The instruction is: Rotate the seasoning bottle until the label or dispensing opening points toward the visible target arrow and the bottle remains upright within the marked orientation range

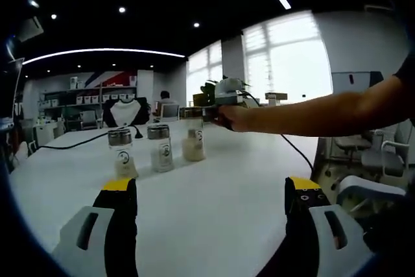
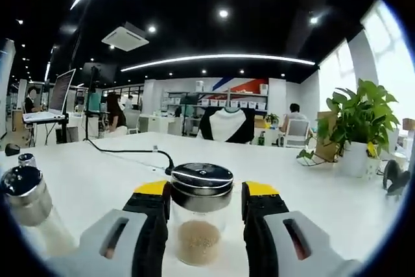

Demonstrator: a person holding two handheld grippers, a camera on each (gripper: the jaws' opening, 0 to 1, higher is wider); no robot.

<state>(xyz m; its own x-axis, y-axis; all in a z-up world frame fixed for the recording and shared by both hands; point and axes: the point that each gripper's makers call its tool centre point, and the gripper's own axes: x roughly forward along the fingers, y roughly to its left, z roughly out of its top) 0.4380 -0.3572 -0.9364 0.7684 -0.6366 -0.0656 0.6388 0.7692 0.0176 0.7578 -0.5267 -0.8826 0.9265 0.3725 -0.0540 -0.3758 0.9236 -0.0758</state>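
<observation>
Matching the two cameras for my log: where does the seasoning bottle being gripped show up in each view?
Left gripper view: the gripped seasoning bottle stands right of two other bottles on the white table, right hand-held gripper at its lid.
Right gripper view: the same bottle sits bottom centre between that view's own jaws.
Shared landmark: the black cable lying across the table.

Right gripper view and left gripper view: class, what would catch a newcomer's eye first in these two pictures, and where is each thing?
In the right gripper view, a seasoning bottle with a chrome lid stands upright between the jaws of the right gripper, low in the middle. In the left gripper view, three such bottles stand in a row on the white table, and a hand holds that gripper at the rightmost one. The left gripper hangs open below.
</observation>
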